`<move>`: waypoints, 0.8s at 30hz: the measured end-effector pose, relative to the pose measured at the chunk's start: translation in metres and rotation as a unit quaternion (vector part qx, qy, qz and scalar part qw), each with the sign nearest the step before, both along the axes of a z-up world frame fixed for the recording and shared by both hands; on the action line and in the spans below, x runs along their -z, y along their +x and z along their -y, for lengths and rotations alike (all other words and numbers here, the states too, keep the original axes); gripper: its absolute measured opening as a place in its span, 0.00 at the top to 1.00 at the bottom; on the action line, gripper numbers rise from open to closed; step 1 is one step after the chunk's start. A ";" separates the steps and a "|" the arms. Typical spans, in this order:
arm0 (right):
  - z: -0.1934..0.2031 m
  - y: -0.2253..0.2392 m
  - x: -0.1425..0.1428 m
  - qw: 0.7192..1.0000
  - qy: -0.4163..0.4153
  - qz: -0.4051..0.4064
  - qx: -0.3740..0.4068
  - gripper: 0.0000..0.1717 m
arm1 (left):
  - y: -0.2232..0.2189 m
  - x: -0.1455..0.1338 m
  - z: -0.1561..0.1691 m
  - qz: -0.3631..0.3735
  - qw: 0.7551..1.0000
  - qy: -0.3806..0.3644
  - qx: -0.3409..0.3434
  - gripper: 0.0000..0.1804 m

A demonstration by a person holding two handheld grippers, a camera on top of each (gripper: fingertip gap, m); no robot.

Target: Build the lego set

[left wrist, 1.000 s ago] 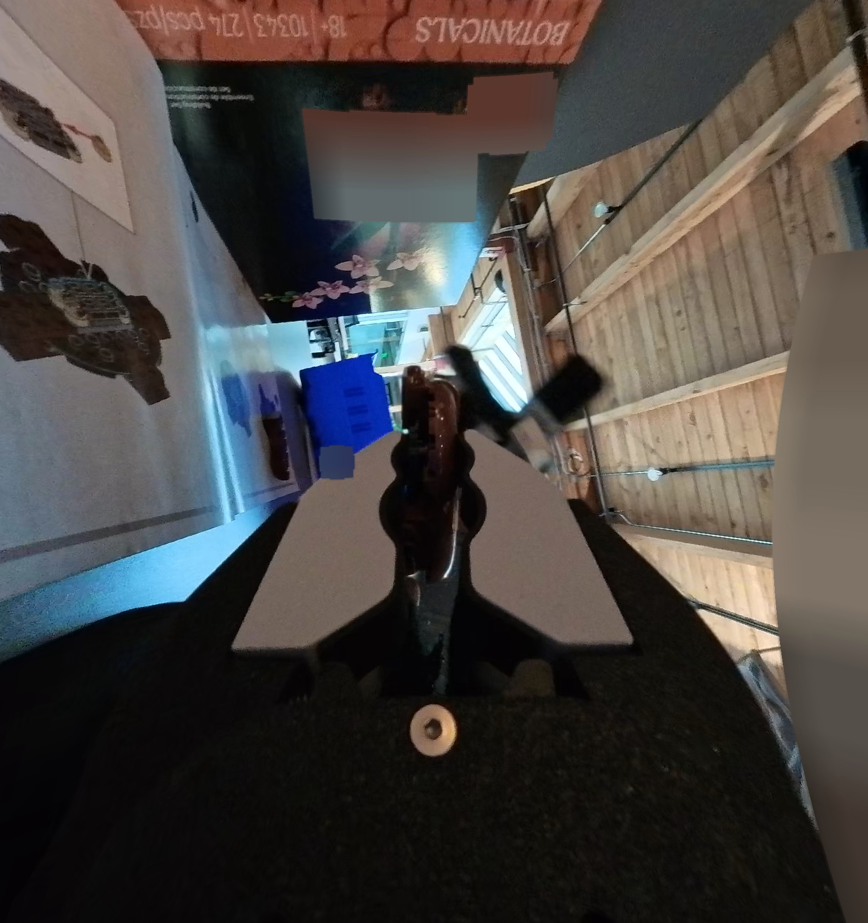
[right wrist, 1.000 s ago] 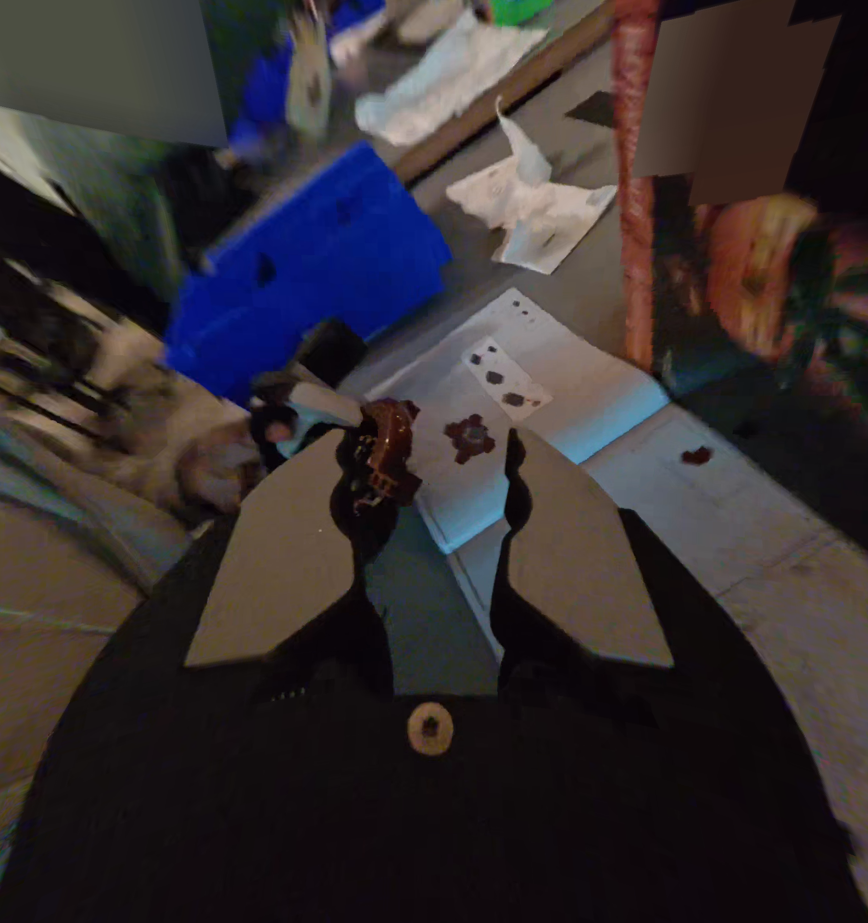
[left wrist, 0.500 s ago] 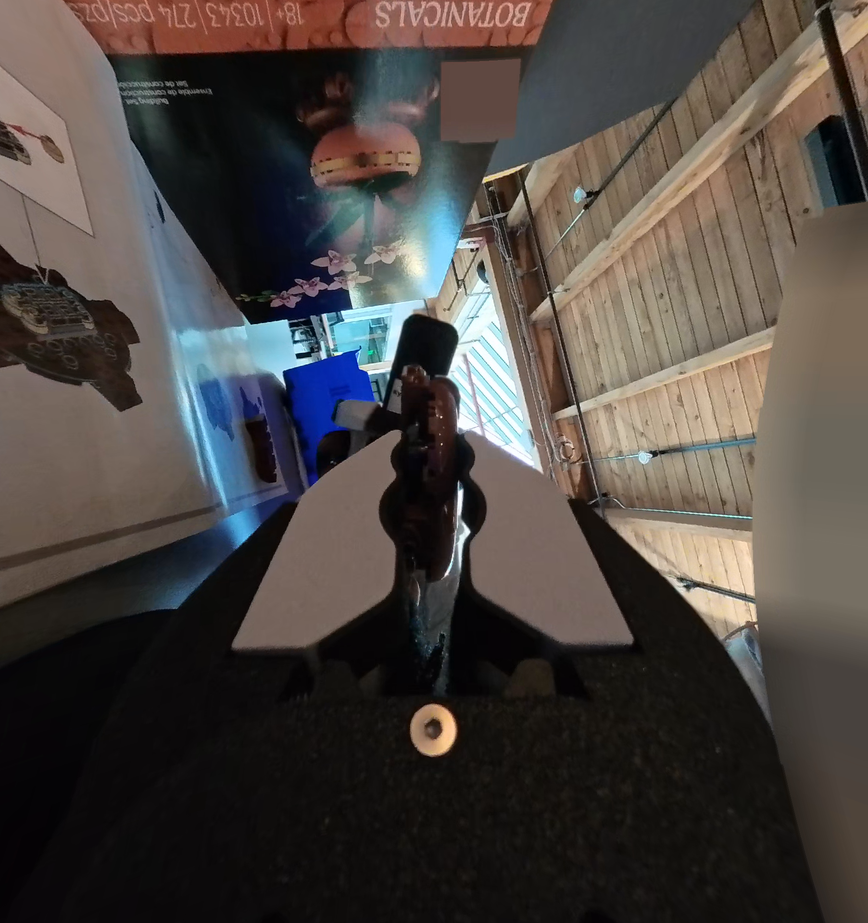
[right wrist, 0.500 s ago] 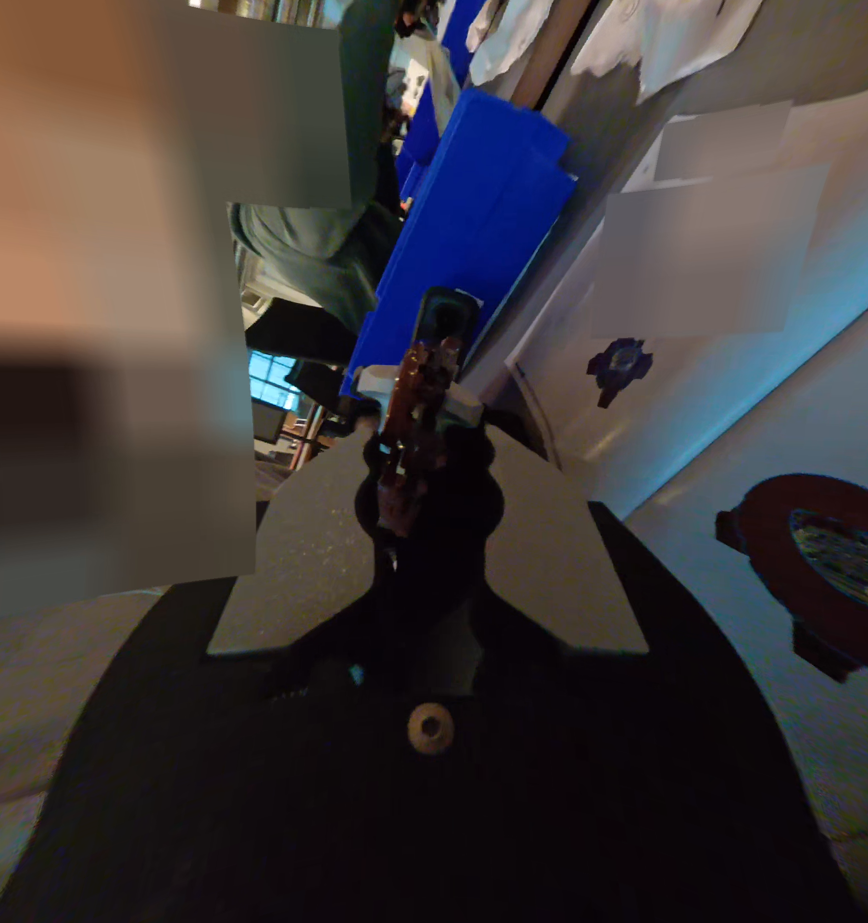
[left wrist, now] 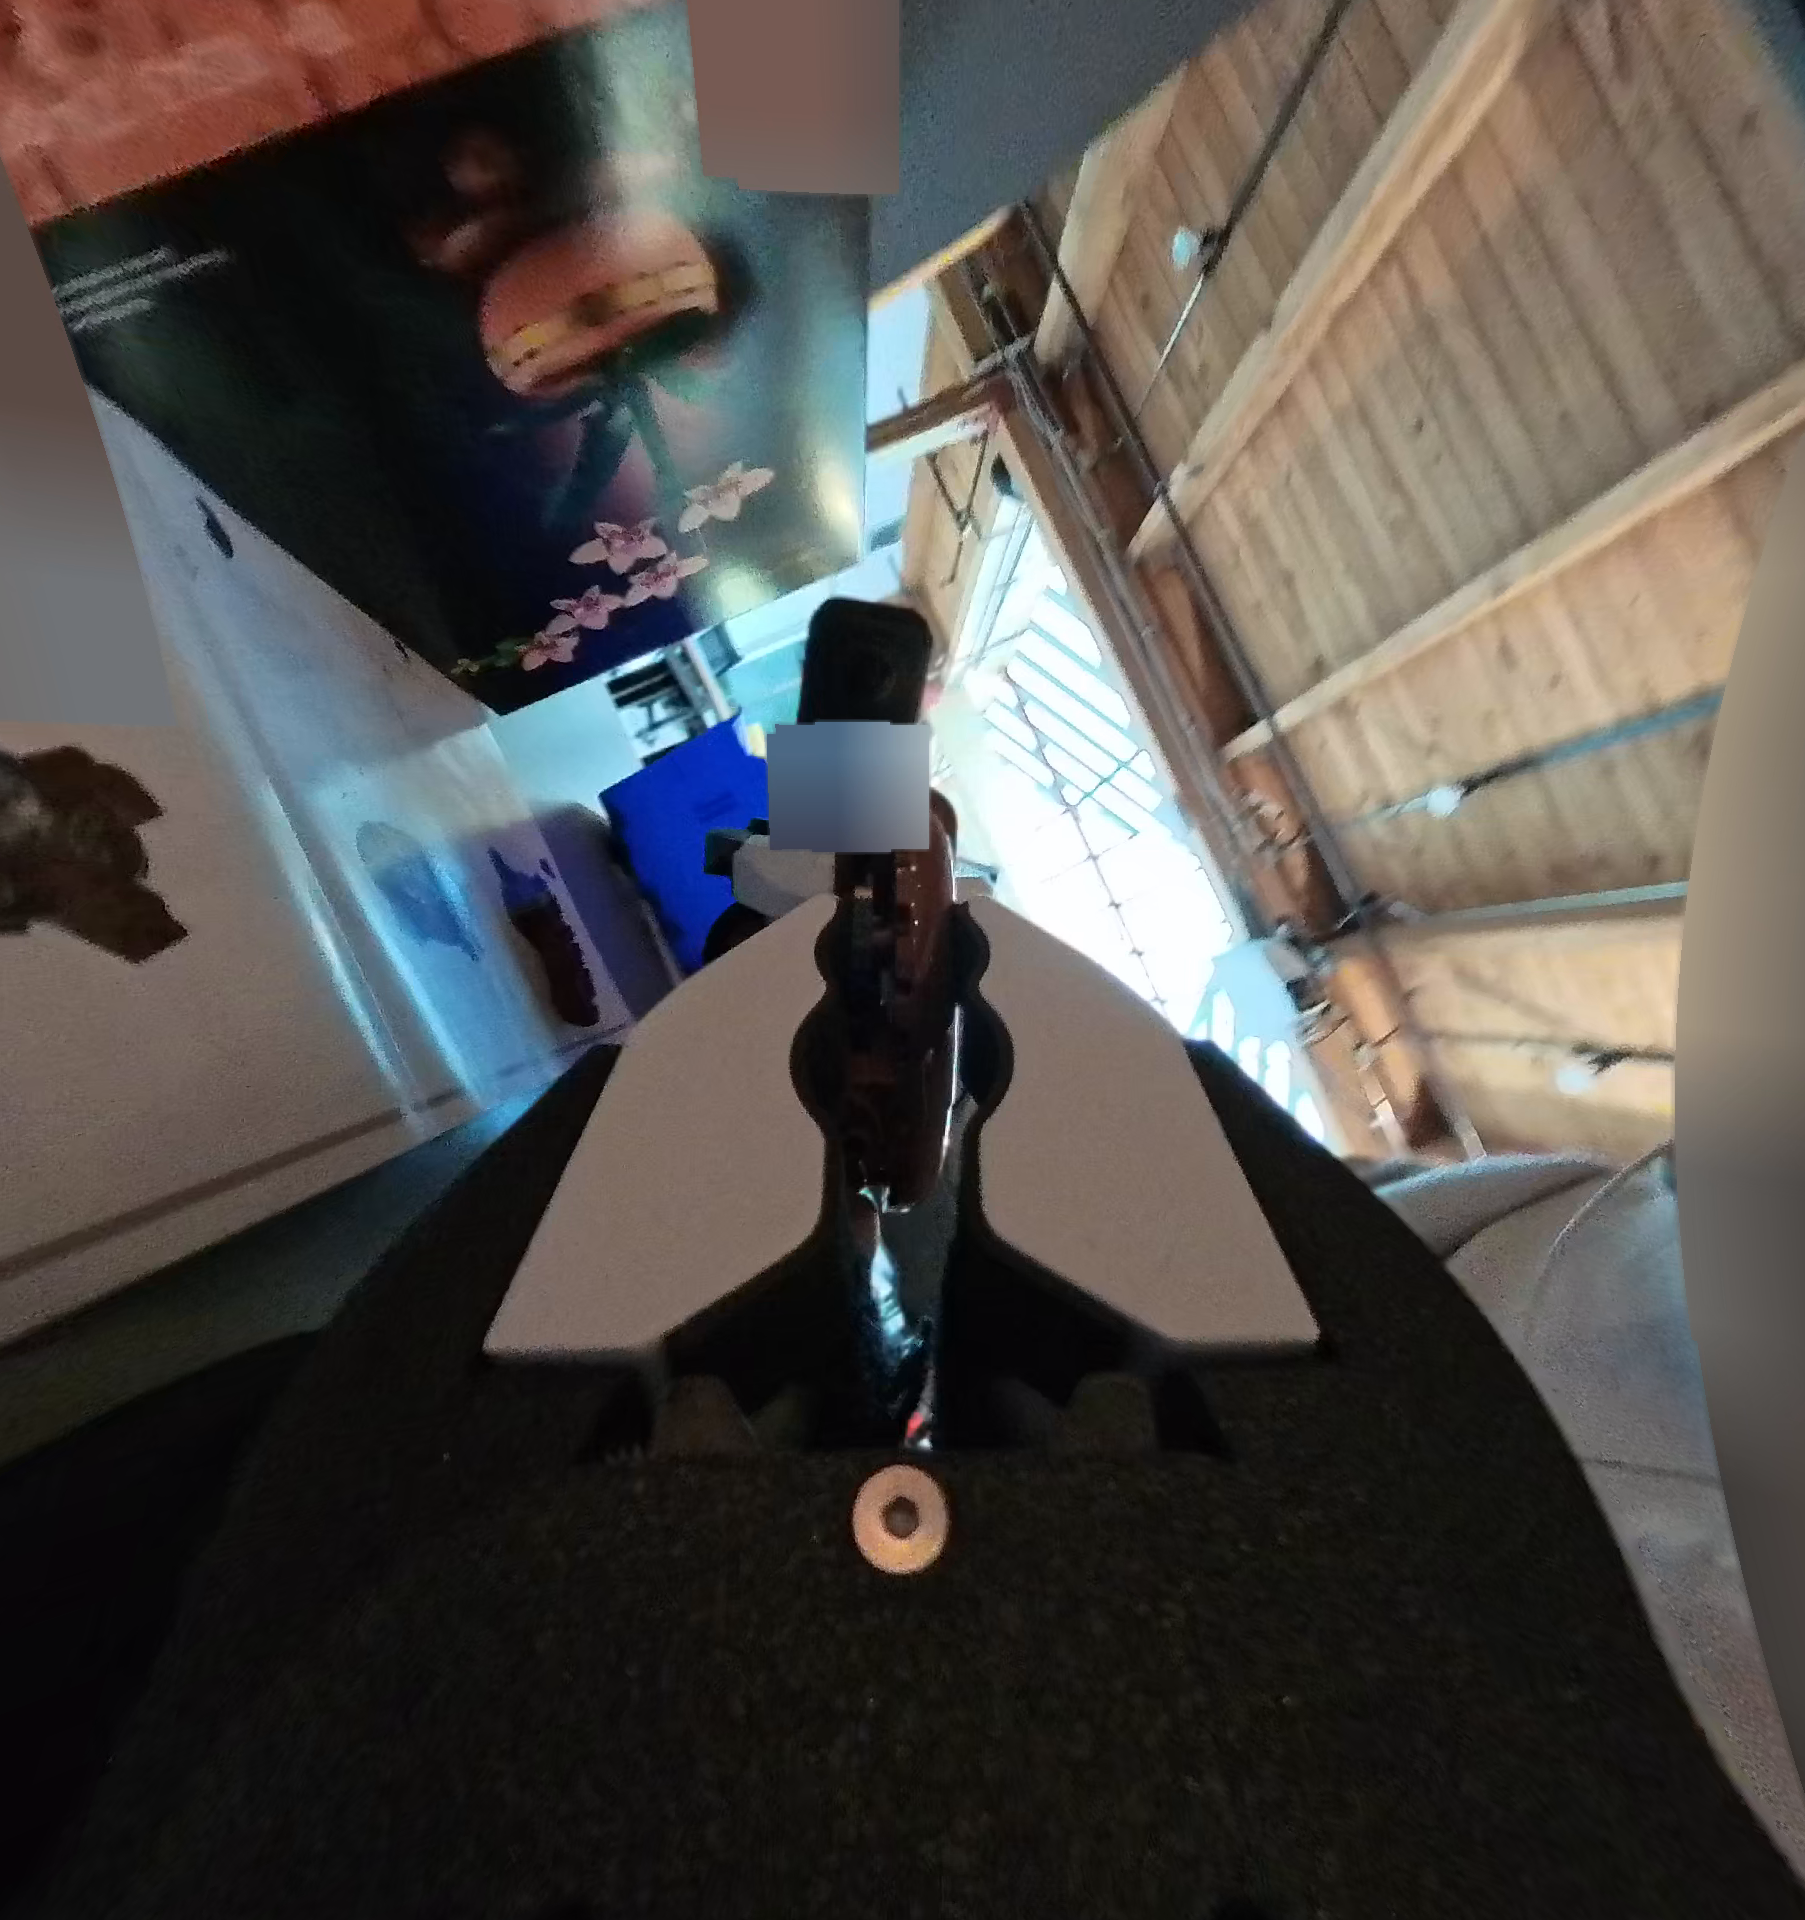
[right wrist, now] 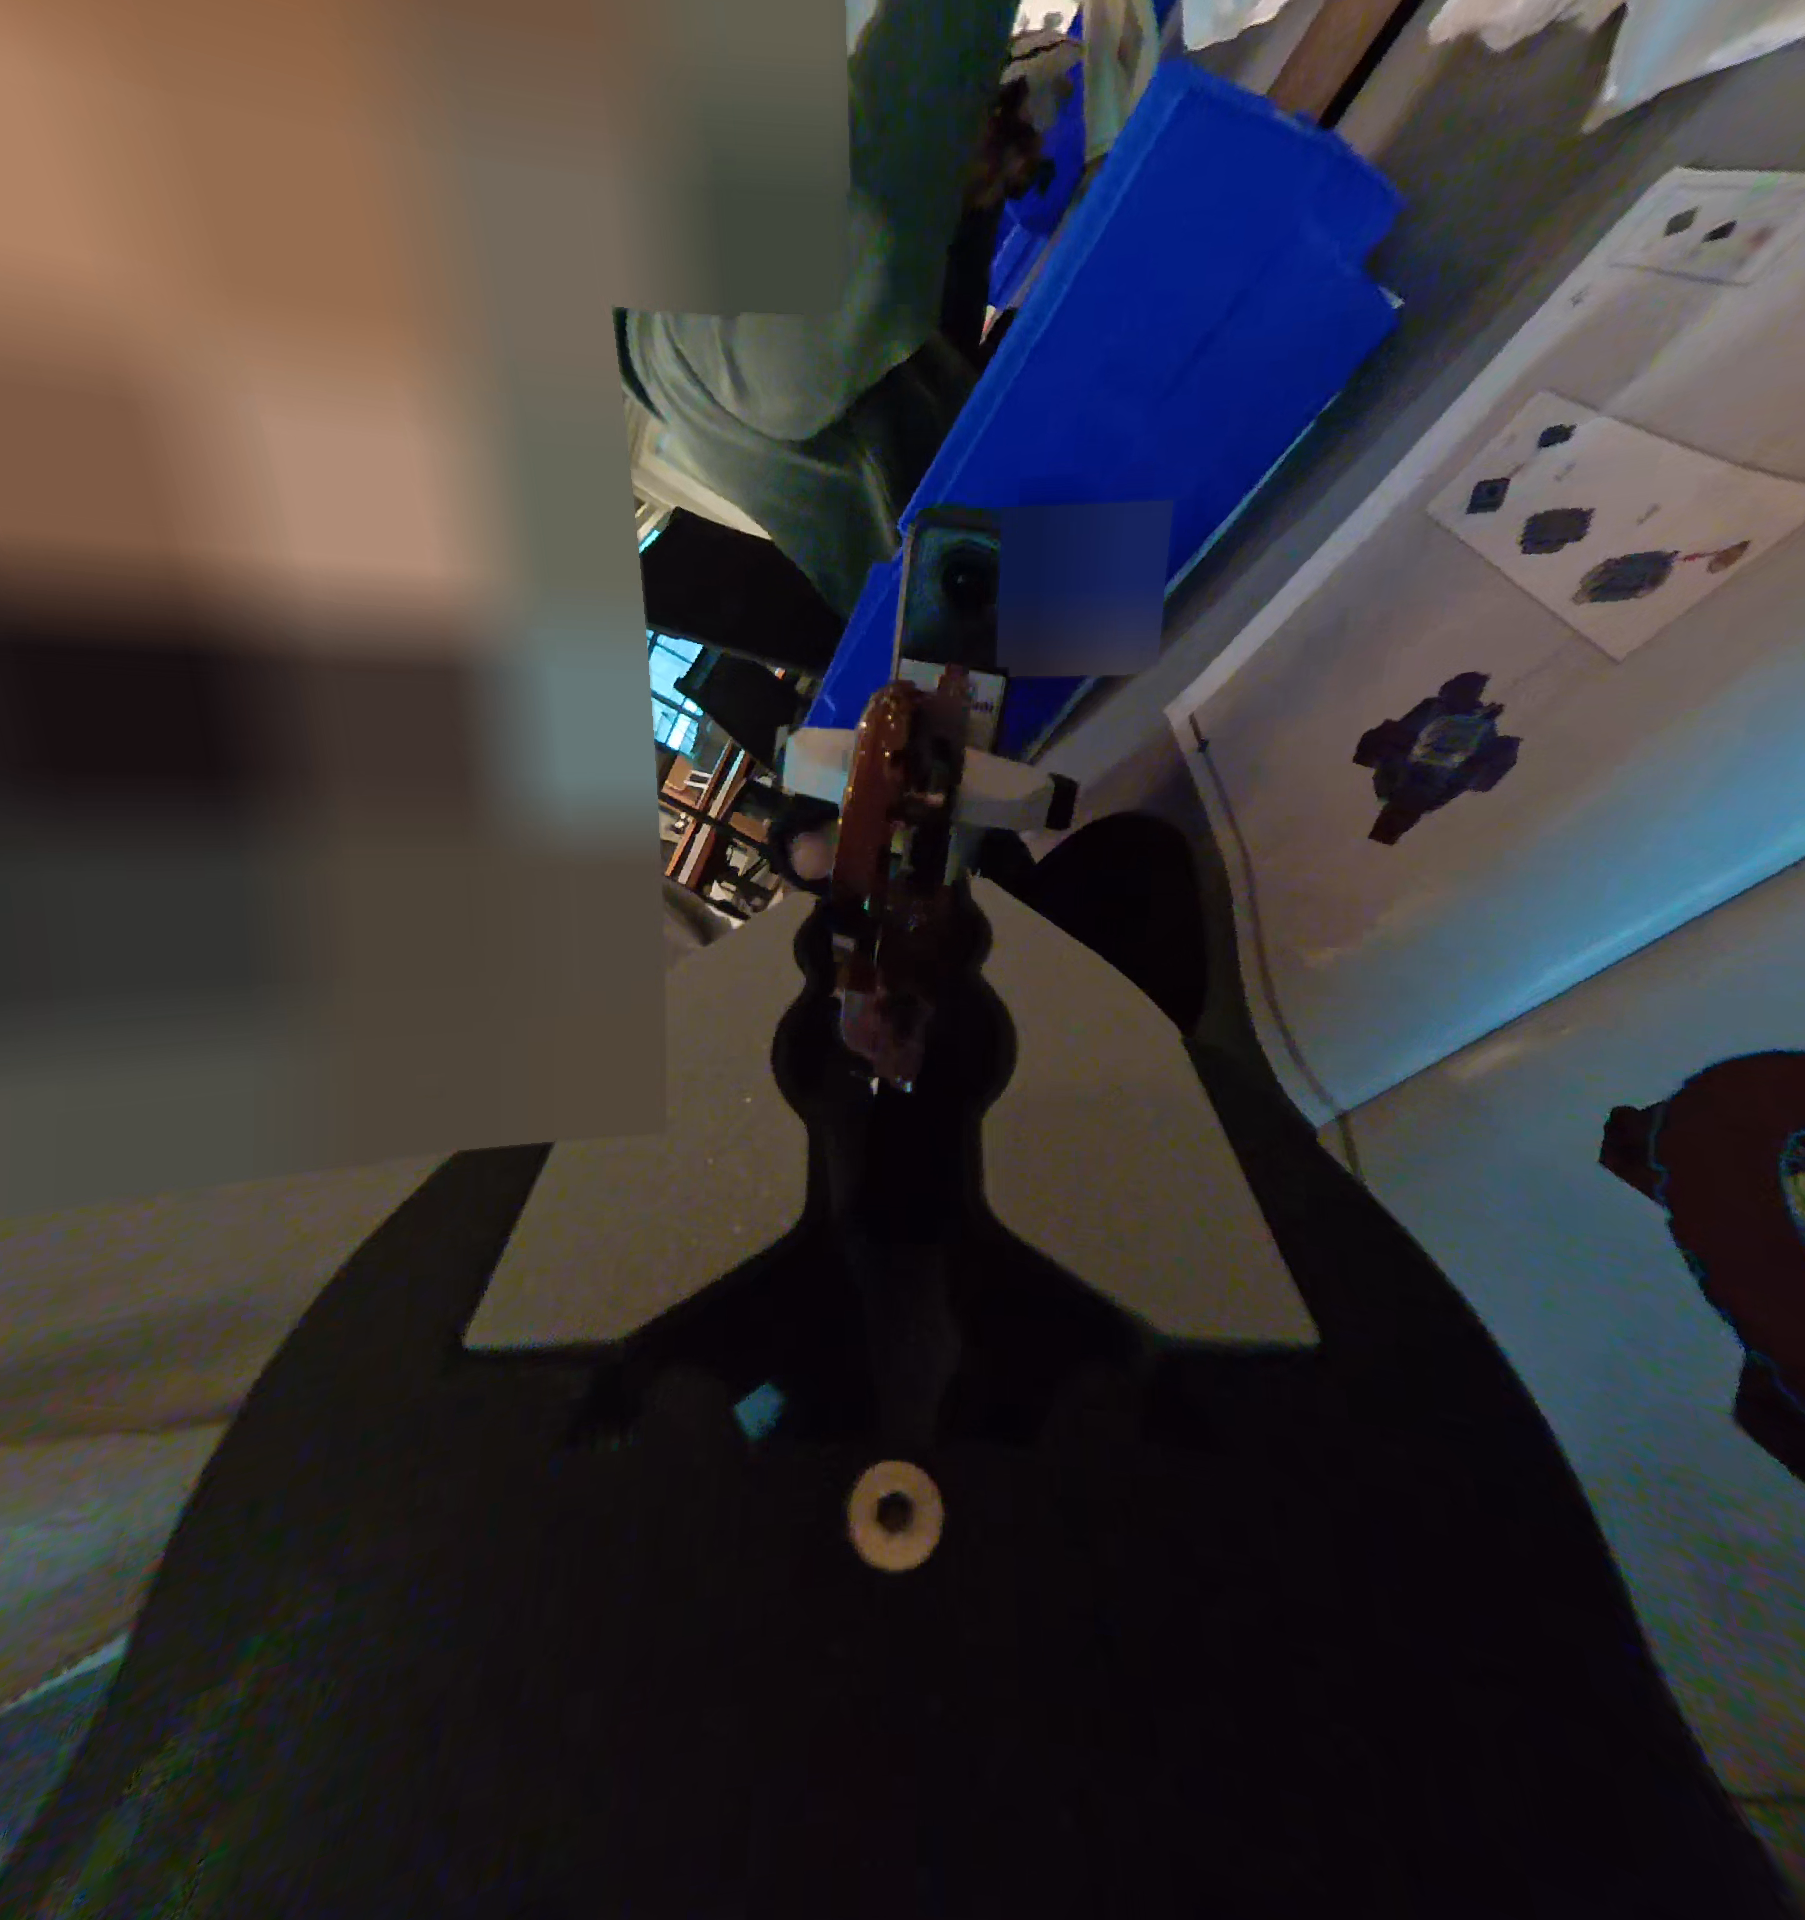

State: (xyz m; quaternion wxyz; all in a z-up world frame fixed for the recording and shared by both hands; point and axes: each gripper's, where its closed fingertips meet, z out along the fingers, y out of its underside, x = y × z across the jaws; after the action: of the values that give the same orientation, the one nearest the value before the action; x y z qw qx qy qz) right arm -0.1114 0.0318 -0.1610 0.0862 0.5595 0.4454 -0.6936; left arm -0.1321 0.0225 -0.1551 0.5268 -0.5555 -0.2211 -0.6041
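Writing: printed lines run along the orange band and the dark face of the building-set box (left wrist: 441, 343); a small white label sits behind the brick piece in the right wrist view. None of it is transcribed here.

Item 1. Brown brick assembly (left wrist: 903, 997), one. A flat, glossy reddish-brown plate built of small toy bricks, seen edge-on, with studs and darker inserts along one face. It is held up in the air between the two grippers, above the open pages.

Item 2. Left gripper (left wrist: 898, 935), one. Grey fingers (left wrist: 690, 1143) closed to a narrow gap, pads pressed on the near end of the brown assembly.

Item 3. Right gripper (right wrist: 893, 935), one. Jaws likewise narrow, clamped on the same assembly (right wrist: 893, 831) from the opposite end; each gripper shows beyond the piece in the other's view, with its camera block (right wrist: 950, 592) facing back.

Item 4. Instruction booklet (right wrist: 1500, 727), one, lying open. Pages show printed drawings of dark brown and blue brick builds; at least five separate drawings can be counted in the right wrist view.

Item 5. Box, one, dark with an orange pot and pink blossoms pictured.

Item 6. Blue bin (right wrist: 1168, 343), one, beside the booklet.

Item 7. Wooden plank ceiling (left wrist: 1449, 468) with beams and small lamps.

Item 8. A person's grey-green sleeve (right wrist: 773, 416) near the bin.
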 end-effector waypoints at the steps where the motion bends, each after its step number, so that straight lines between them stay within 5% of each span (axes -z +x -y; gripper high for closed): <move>1: 0.000 0.000 -0.001 1.000 0.005 -0.006 -0.001 0.89 | 0.001 -0.001 0.000 -0.011 1.000 0.003 0.001 0.91; 15: 0.002 0.001 -0.011 1.000 -0.006 -0.024 -0.014 0.88 | 0.000 -0.008 0.003 0.018 1.000 0.014 0.014 0.91; 24: 0.003 0.000 -0.010 0.998 0.043 -0.034 -0.001 0.89 | 0.000 -0.012 0.003 -0.055 0.998 0.032 -0.019 0.91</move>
State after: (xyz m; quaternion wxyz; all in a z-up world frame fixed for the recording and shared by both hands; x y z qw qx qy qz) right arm -0.1113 0.0286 -0.1508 0.0474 0.5385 0.4779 -0.6924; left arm -0.1323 0.0192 -0.1429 0.5675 -0.5662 -0.1827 -0.5692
